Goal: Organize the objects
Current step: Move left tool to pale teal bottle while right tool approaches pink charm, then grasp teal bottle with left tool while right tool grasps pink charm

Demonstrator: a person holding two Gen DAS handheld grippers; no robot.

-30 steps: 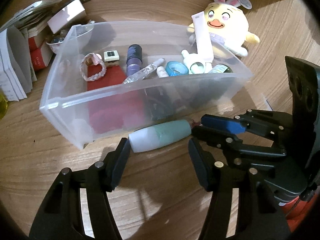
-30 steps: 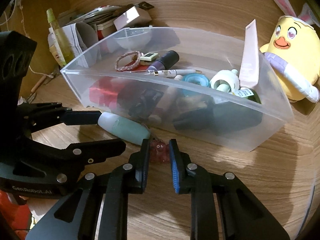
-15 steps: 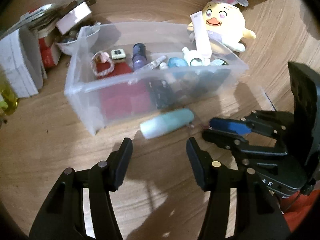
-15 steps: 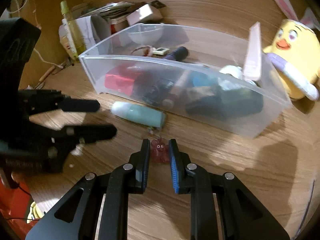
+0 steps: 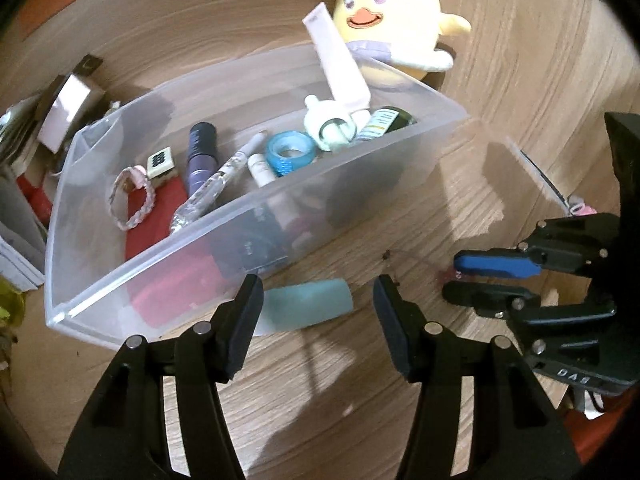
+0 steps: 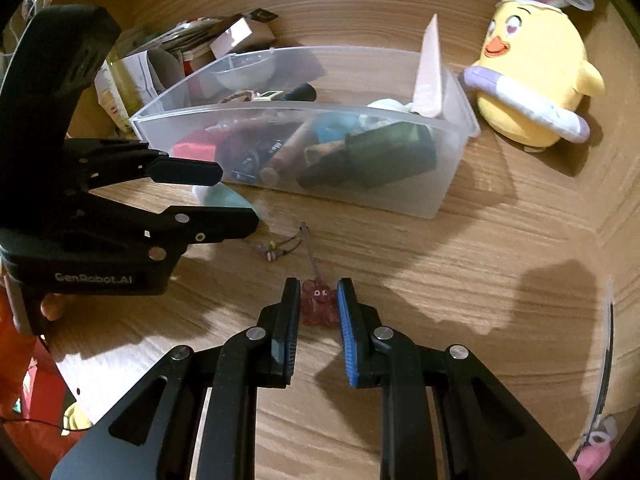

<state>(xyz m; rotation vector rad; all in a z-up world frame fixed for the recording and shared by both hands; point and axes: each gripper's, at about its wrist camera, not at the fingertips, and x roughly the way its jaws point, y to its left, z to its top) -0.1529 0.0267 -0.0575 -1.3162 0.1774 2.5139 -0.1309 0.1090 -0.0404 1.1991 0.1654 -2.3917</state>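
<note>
Two tongs: right tongs (image 6: 319, 300) clamped on pink charm (image 6: 318, 307); left tongs (image 5: 318, 300) apart, straddling teal tube (image 5: 310, 303).

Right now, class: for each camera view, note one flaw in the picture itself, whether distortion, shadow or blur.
Left wrist view: fisheye bends the table's wood grain into arcs and darkens the corners; the teal tube is soft. Right wrist view: hard dark shadows fall on the wood right of the right gripper.
</note>
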